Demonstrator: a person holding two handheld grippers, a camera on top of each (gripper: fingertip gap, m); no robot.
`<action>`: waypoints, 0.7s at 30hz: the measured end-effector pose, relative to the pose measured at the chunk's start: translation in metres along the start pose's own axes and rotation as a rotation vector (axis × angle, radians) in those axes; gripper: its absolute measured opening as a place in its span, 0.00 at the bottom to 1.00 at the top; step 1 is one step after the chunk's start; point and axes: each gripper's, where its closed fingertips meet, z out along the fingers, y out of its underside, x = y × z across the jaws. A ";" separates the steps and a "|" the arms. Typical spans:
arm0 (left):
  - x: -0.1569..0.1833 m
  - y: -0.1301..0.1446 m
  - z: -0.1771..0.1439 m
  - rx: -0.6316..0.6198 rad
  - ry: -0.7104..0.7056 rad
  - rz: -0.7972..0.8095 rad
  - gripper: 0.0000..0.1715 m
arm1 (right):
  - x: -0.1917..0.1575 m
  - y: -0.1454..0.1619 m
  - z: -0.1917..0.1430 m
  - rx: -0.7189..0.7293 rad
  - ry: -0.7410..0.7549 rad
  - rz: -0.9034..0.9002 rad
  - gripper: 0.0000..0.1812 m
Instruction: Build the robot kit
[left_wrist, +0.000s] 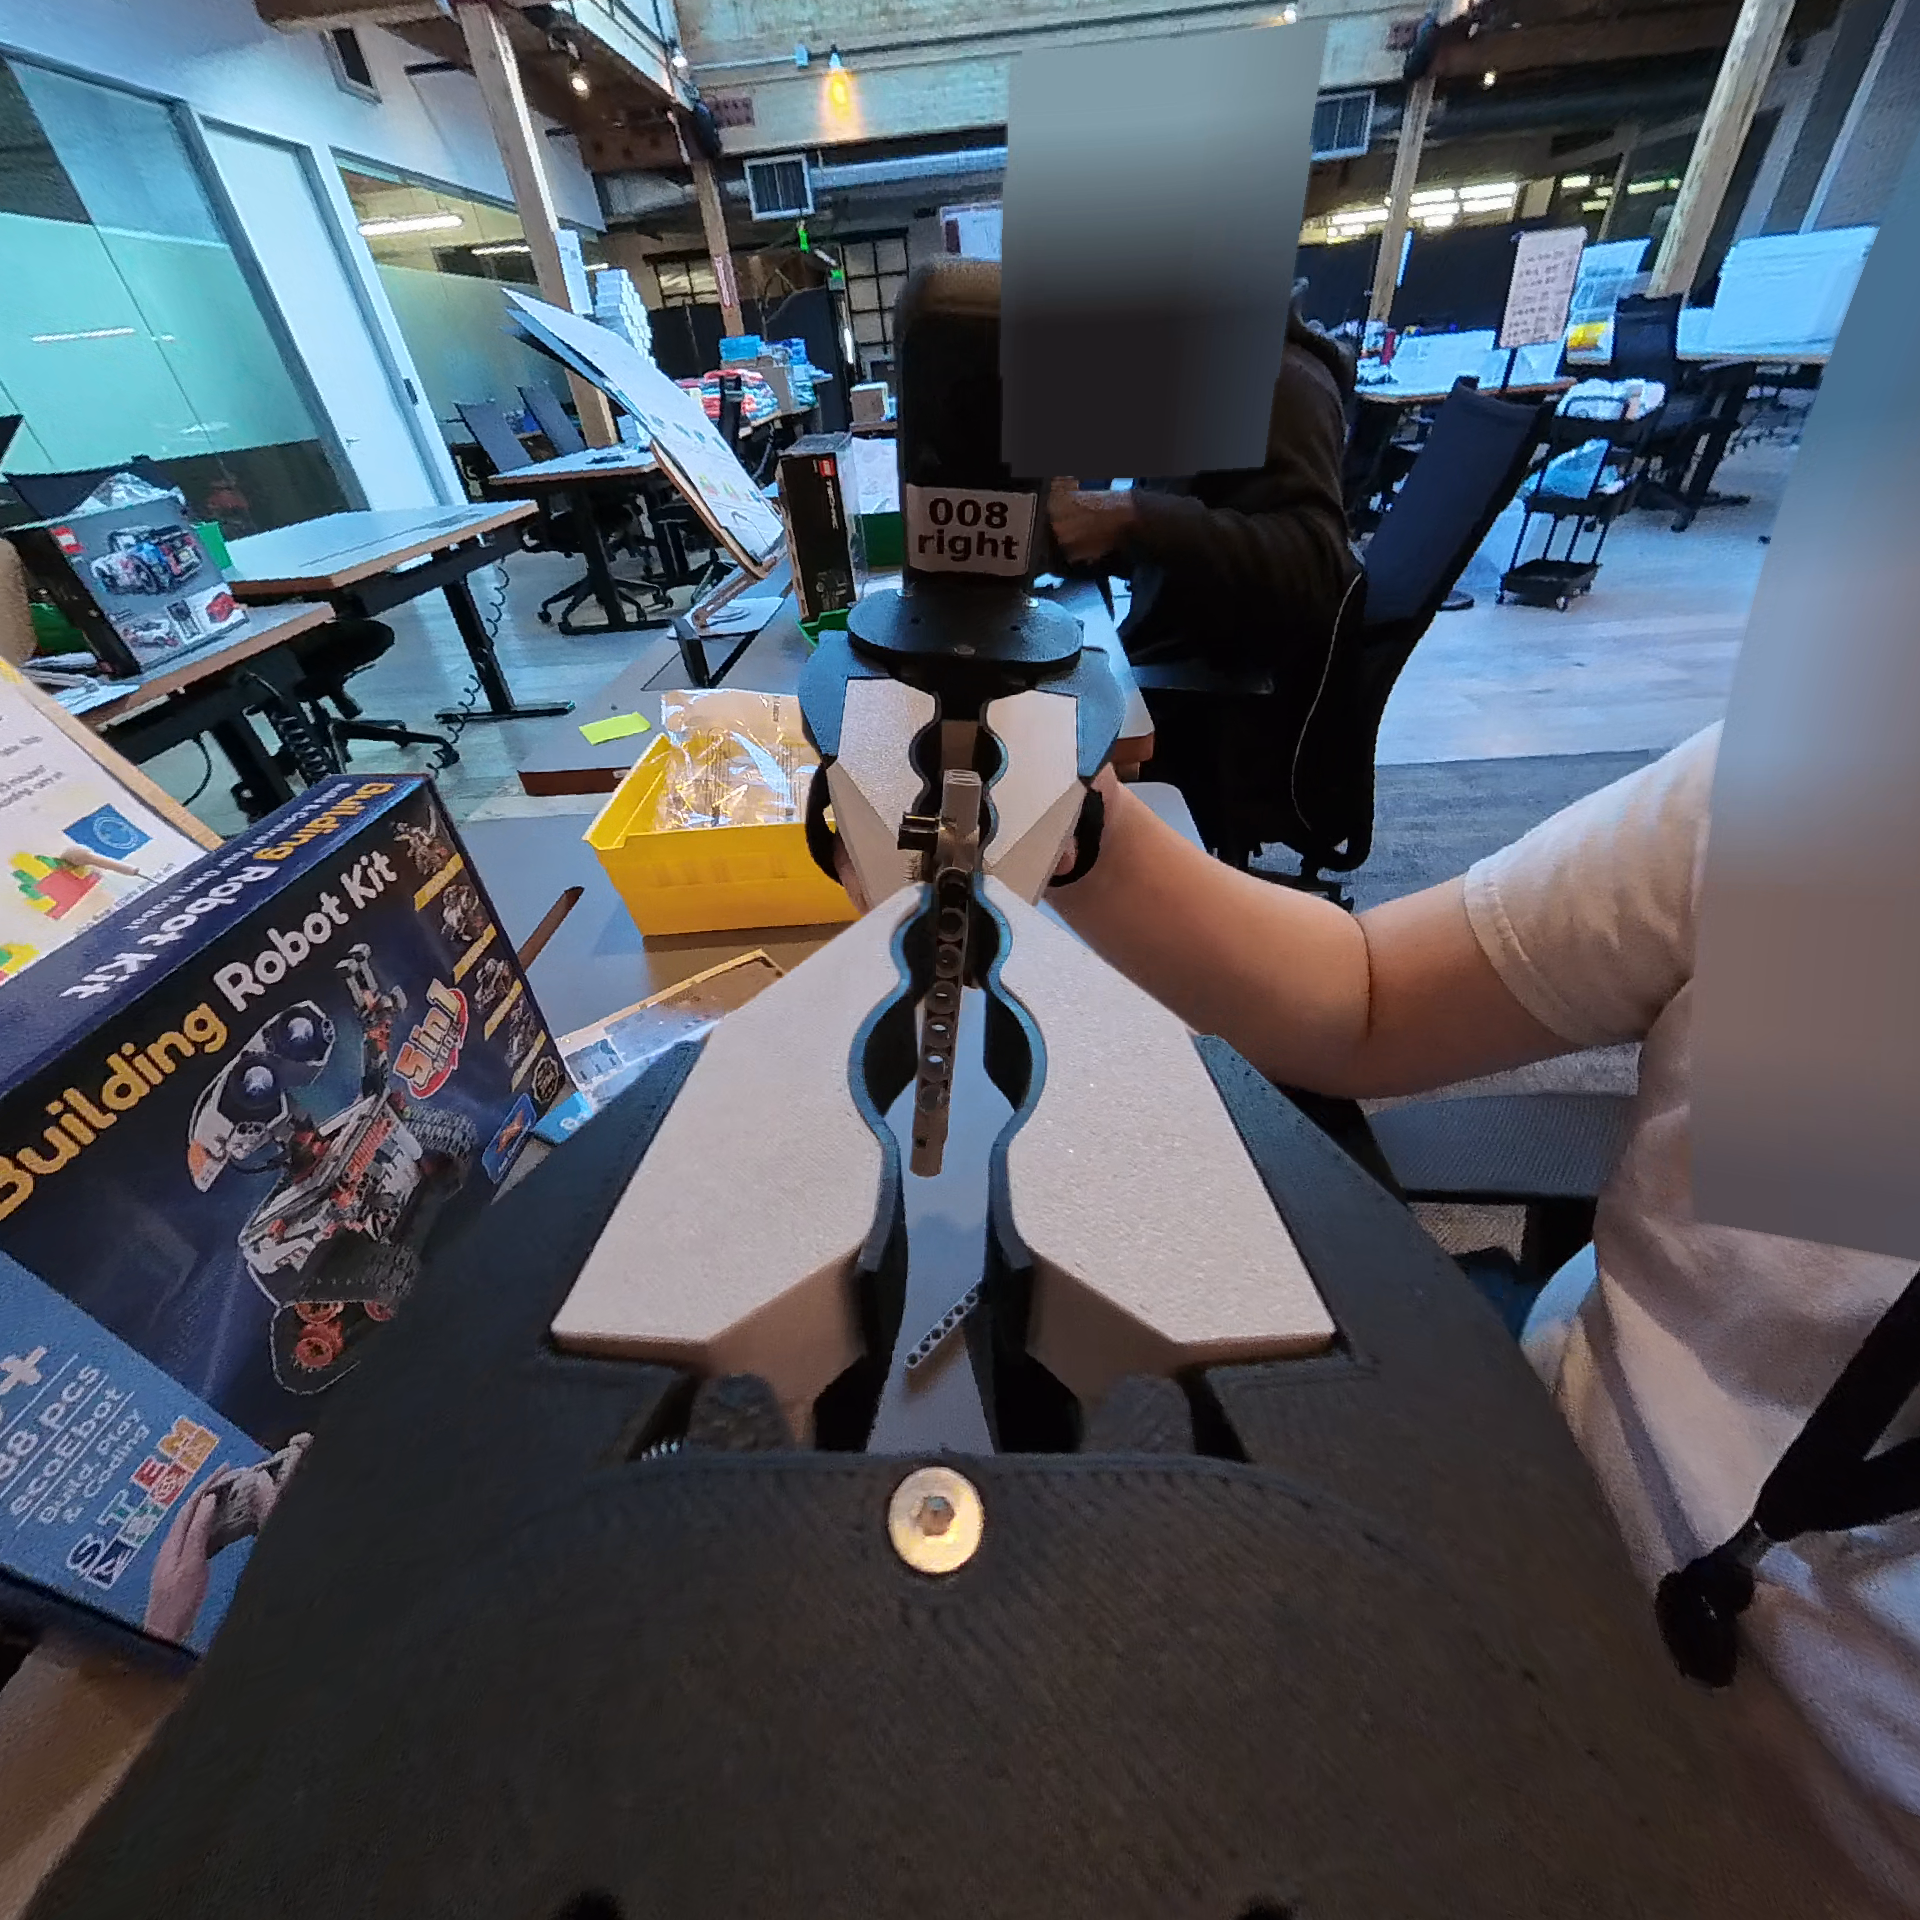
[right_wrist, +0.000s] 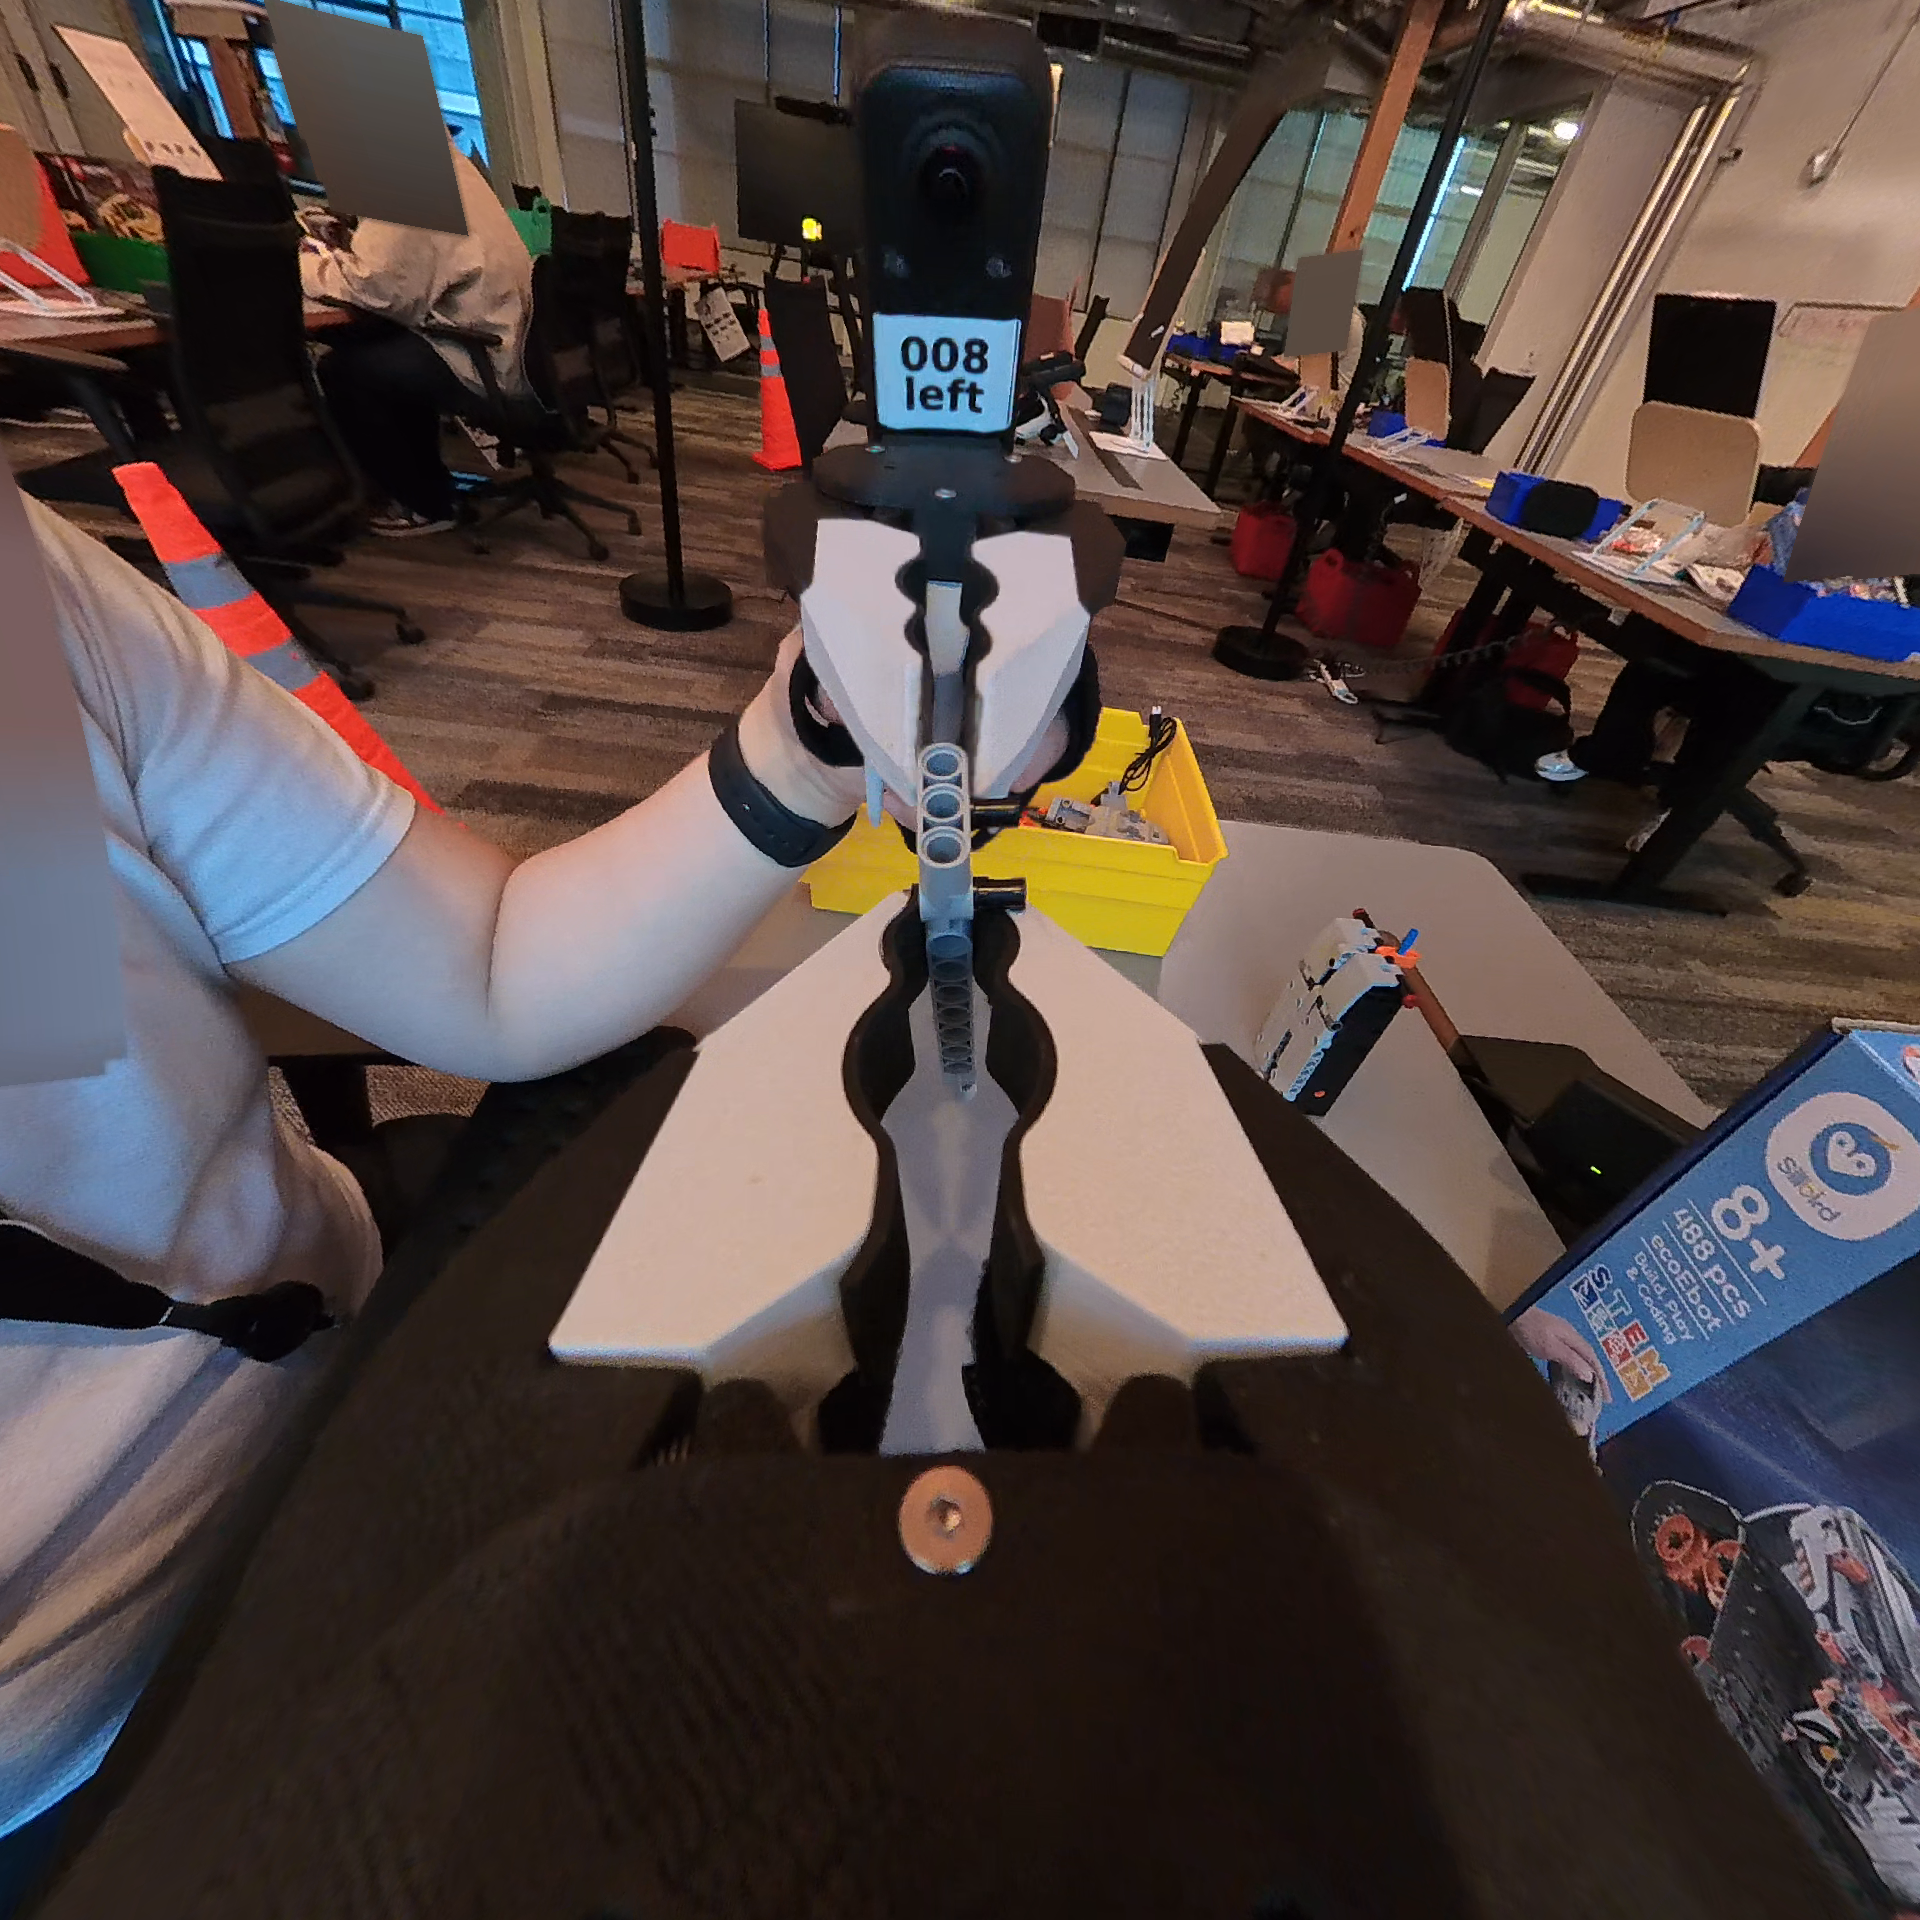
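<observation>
My left gripper (left_wrist: 951, 920) is shut on a dark grey beam with holes (left_wrist: 935, 1029), held above the table. My right gripper (left_wrist: 961, 868) faces it tip to tip and is shut on a lighter grey beam (left_wrist: 963, 821) with a black pin (left_wrist: 914, 831) in its side. The two beams meet end to end between the fingertips. In the right wrist view my right gripper (right_wrist: 951, 920) grips its holed beam (right_wrist: 951, 1003) with the black pin (right_wrist: 1000, 889). A light grey three-hole end (right_wrist: 943, 805) sits just in front of the left gripper (right_wrist: 943, 779).
A yellow bin (left_wrist: 717, 894) of parts and bags stands behind the grippers, also in the right wrist view (right_wrist: 1091, 894). A blue box picturing a robot vehicle (left_wrist: 260, 1039) lies to one side. A part-built white and black model (right_wrist: 1330, 1018) and a loose beam (left_wrist: 945, 1325) lie on the table. My right gripper's tips are some 30 cm from the robot vehicle (left_wrist: 260, 1039).
</observation>
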 end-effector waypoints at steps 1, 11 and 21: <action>-0.001 0.002 0.002 -0.010 -0.008 0.011 0.01 | 0.001 0.001 0.000 -0.009 0.007 0.000 0.04; 0.016 0.007 0.003 -0.045 0.014 0.247 0.01 | -0.008 0.002 -0.001 -0.142 0.145 -0.371 0.04; 0.019 0.010 0.003 -0.079 -0.104 0.454 0.02 | -0.004 -0.001 -0.006 -0.309 0.385 -0.809 0.03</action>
